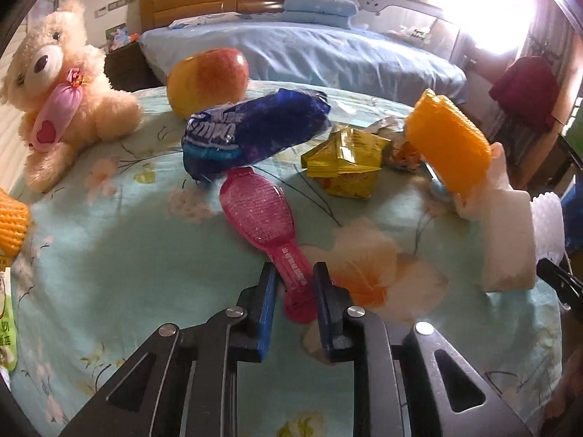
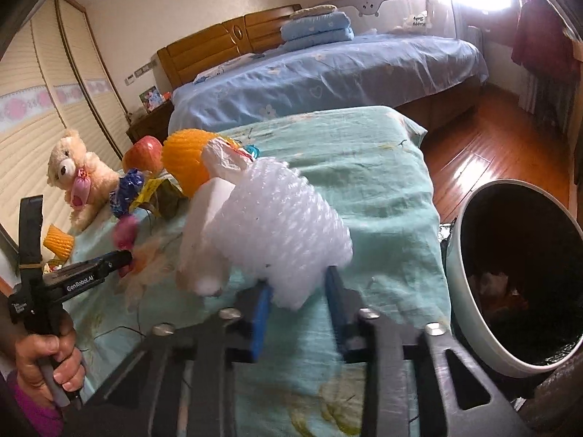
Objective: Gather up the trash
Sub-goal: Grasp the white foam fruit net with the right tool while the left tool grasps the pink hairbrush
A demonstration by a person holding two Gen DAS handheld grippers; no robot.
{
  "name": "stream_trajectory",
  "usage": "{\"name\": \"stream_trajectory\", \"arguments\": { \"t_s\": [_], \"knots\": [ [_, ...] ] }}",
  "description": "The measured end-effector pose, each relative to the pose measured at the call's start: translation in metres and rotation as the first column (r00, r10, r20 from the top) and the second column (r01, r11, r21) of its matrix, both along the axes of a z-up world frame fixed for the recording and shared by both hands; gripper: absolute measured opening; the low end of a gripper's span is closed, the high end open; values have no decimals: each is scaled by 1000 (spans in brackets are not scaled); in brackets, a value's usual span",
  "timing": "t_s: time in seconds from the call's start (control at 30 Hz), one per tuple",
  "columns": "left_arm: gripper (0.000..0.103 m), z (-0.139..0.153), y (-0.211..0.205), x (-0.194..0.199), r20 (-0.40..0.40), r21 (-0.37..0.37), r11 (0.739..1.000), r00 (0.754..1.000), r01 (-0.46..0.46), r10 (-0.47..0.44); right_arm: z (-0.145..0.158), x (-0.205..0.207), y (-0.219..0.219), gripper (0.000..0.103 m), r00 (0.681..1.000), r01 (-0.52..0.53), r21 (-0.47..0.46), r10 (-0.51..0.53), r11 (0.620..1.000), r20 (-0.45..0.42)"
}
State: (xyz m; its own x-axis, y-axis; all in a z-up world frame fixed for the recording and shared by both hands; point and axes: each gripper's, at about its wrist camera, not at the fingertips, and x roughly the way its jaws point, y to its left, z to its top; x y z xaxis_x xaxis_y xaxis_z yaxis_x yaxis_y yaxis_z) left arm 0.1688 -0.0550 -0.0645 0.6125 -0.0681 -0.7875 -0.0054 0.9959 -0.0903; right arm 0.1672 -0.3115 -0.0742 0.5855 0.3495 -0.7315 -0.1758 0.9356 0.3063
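Your right gripper (image 2: 297, 306) clasps white bubble wrap (image 2: 284, 225) beside the bin (image 2: 470, 291) already holding scraps, while your left gripper (image 1: 293, 284) brackets the pink hairbrush (image 1: 262, 211); blue wrapper (image 1: 251, 134), yellow packet (image 1: 346, 160) and foam await collection beyond the hairbrush.

On your surface (image 1: 109, 255), the bottle (image 1: 262, 215) lies just ahead of your left gripper (image 1: 293, 276), its neck between the fingers. Behind it sits the crumpled wrapper (image 1: 251, 134), with the apple (image 1: 207, 80) behind that. The teddy bear (image 1: 62, 83) sits far left. Right of the bottle lies the folded packet (image 1: 346, 160). The bin (image 2: 517, 276) stands on the floor, right of the surface; the bed (image 2: 328, 73) lies beyond.
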Motion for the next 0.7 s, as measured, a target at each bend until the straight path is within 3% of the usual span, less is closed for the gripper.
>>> {"name": "stream_trajectory", "arguments": {
  "t_s": [0.17, 0.57, 0.7],
  "knots": [
    [0, 8, 11, -17, 43, -38, 999, 999, 16, -14, 6, -11, 0, 10, 1000, -3, 30, 2, 1000, 16],
    [0, 14, 10, -54, 49, -80, 994, 996, 77, -73, 13, -32, -2, 8, 1000, 2, 78, -4, 997, 21],
    [13, 14, 5, -44, 44, -56, 997, 998, 55, -53, 16, -38, -4, 8, 1000, 8, 92, -10, 996, 24]
  ]
}}
